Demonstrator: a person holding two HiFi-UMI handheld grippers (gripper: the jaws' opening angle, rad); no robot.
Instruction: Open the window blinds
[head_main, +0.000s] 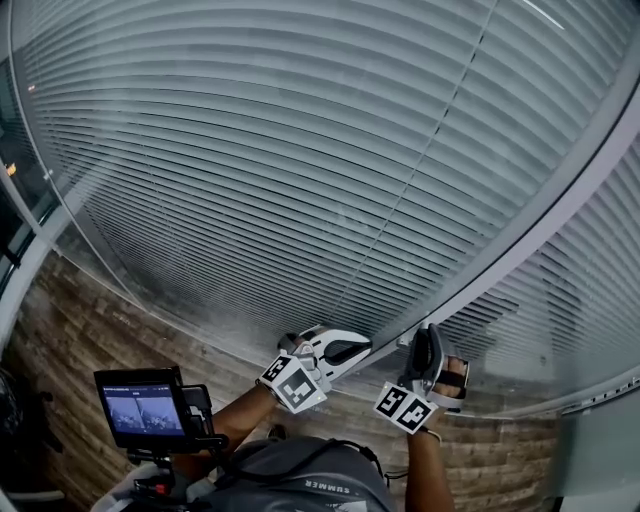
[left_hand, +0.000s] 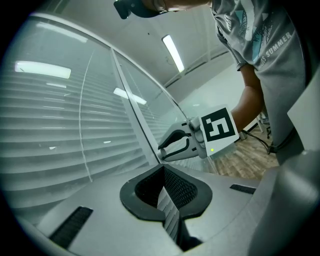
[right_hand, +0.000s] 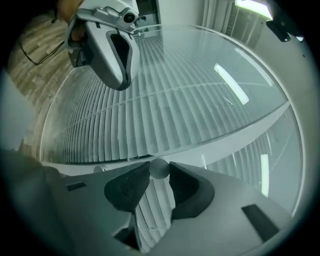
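Grey slatted blinds (head_main: 300, 150) hang behind glass, split by a pale slanting frame bar (head_main: 520, 250). A small round knob (right_hand: 159, 168) sticks out of that bar. My right gripper (right_hand: 159, 169) is shut on the knob, one dark pad on each side of it. The head view shows this gripper (head_main: 431, 335) against the bar at the window's lower edge. My left gripper (head_main: 365, 346) hovers just left of it, level and close to the glass. Its pads (left_hand: 162, 172) meet at the tips with nothing between them. In the right gripper view the left gripper (right_hand: 120, 85) hangs at the upper left.
A thin cord (head_main: 420, 160) runs down the blinds. A small monitor on a rig (head_main: 140, 408) sits at the lower left by my body. Wood-look floor (head_main: 100, 320) lies under the window. A second blind panel (head_main: 590, 300) continues right of the bar.
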